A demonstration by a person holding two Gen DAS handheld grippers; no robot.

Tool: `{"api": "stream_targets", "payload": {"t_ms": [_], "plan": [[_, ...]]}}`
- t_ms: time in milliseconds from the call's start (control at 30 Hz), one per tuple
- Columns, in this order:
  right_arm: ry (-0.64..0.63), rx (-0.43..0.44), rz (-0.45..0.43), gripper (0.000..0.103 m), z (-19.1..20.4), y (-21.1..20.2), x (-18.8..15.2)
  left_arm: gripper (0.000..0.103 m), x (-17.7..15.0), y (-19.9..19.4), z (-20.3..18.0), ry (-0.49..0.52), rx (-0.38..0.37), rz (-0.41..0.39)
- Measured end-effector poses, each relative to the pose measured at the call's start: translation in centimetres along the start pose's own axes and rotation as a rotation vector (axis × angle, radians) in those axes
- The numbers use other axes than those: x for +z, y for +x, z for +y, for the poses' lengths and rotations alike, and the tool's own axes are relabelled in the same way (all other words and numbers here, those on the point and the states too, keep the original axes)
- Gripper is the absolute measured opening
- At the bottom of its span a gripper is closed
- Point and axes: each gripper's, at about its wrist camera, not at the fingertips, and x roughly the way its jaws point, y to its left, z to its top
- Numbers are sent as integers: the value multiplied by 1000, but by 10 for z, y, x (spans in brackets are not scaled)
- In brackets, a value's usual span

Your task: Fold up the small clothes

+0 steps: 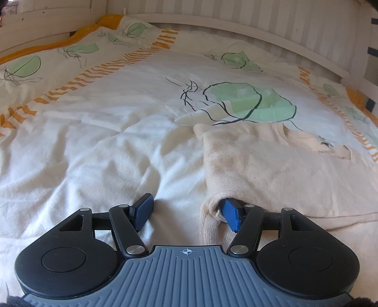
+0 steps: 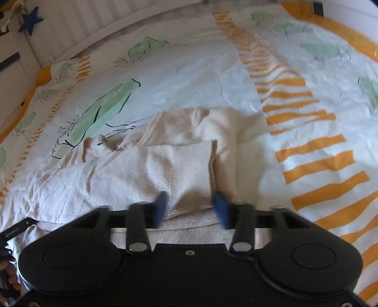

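A small cream sweater (image 1: 271, 170) lies flat on the bed, its neck label toward the far right. My left gripper (image 1: 186, 212) is open at the sweater's near left corner; its right pad (image 1: 230, 216) is tucked under the ribbed hem edge, its left pad (image 1: 144, 211) rests on the duvet. In the right wrist view the sweater (image 2: 132, 174) has a sleeve (image 2: 189, 170) folded across its body. My right gripper (image 2: 191, 207) is open, with the sleeve's ribbed cuff lying between the blue pads.
The bed is covered by a white duvet (image 1: 106, 141) with green leaf prints and orange stripes (image 2: 314, 165). A white wooden bed rail (image 1: 236, 26) runs along the far side. A blue star (image 2: 30, 20) hangs at the upper left.
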Motion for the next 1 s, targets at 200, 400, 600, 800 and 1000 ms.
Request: {"api": "stream_targets", "payload": {"t_ms": [200,400,600,800,1000], "plan": [[-56,-21,-70,99,11,-14,-7,63,5,-3,1,30,0,41],[-43,11,-100,103,8,-21,-9,64,6,-21,5,-31,19,81],[5,44,-150,103,-3,-31,-17,72,16,-61,1,-88,17,-2],[-14,107,-197,103,14,-25,-7,74,45,-53,-36,-20,-70,-48],[-120,192,-171,103,51,5,8,74,56,-6,-73,57,-82,-16]]}}
